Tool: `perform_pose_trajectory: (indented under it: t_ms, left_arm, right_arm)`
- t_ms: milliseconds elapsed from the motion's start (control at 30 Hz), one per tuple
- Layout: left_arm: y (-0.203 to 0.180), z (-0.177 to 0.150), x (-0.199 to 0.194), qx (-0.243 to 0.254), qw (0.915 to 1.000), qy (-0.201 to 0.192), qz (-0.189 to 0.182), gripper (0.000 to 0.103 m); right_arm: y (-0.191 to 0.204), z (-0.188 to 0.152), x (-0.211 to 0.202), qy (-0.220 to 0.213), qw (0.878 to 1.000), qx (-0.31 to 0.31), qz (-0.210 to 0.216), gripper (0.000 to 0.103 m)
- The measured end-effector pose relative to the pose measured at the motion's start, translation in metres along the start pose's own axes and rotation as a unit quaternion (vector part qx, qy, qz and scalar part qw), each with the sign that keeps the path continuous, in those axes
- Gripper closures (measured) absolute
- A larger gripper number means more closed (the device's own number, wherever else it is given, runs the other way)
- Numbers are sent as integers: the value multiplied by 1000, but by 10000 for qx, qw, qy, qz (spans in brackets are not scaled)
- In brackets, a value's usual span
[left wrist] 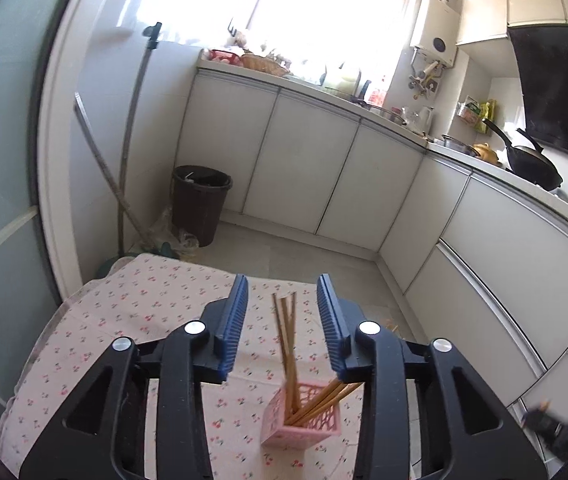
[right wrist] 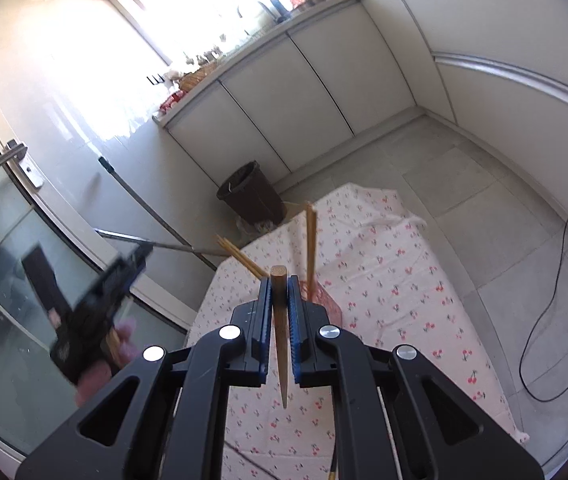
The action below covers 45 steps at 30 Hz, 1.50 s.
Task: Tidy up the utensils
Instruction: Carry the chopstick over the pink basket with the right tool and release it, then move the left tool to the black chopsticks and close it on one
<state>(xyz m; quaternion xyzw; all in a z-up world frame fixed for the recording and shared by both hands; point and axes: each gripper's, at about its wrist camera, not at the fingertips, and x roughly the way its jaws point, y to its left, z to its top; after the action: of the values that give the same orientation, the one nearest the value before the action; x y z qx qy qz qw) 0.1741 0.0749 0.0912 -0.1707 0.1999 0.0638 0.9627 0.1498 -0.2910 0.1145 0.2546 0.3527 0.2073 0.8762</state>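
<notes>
1. Left wrist view: I am holding my left hand-held gripper (left wrist: 282, 322) with its blue pads apart and nothing pressed between them. Through the gap, in the lower middle of the frame, I am looking down at the pink basket (left wrist: 302, 416) standing on the cherry-print cloth of the counter (left wrist: 124, 320). Several wooden chopsticks (left wrist: 288, 344) are standing in the basket, some upright and some leaning toward the lower right behind my right-hand finger. With the pads spread clear of the sticks, I judge this hand is finished with its delivery and free to leave.

2. Right wrist view: I am keeping my right hand-held gripper (right wrist: 280, 292) clamped on a single chopstick (right wrist: 279, 320), thick end up at the frame's centre and pointed tip hanging below the pads. Gripping it mid-length and near upright should let me lower it tip-first into the basket, which is mostly hidden behind my fingers; only a red-pink edge shows just right of them. Chopsticks already placed are poking up above my pads. At the left of the frame the left hand-held gripper appears blurred, off the counter's edge, giving me room to approach.
</notes>
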Motion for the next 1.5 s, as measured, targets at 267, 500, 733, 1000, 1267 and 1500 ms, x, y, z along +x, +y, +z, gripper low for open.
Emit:
perform_pose_trajectory:
  t_ms: [267, 500, 733, 1000, 1267, 1500]
  left_arm:
    - [37, -17, 9, -265, 9982, 487, 207, 62]
    - [43, -12, 16, -319, 9977, 569, 163, 62]
    - [35, -20, 26, -190, 9961, 861, 41, 62]
    - [7, -28, 11, 253, 9957, 878, -136, 53]
    - [-8, -61, 14, 743, 9888, 1297, 32, 30]
    - [-11, -83, 9, 790, 9851, 1530, 18, 16]
  right_arm:
    - [48, 57, 3, -740, 9966, -365, -10, 95]
    - [56, 71, 57, -708, 9951, -534, -436, 95]
    - [36, 46, 109, -208, 9977, -367, -539, 81]
    - [53, 13, 89, -200, 9849, -1305, -1122, 78]
    - [35, -24, 75, -5, 9735, -1616, -1616, 53]
    - [18, -44, 67, 106, 9608, -1779, -2123, 36]
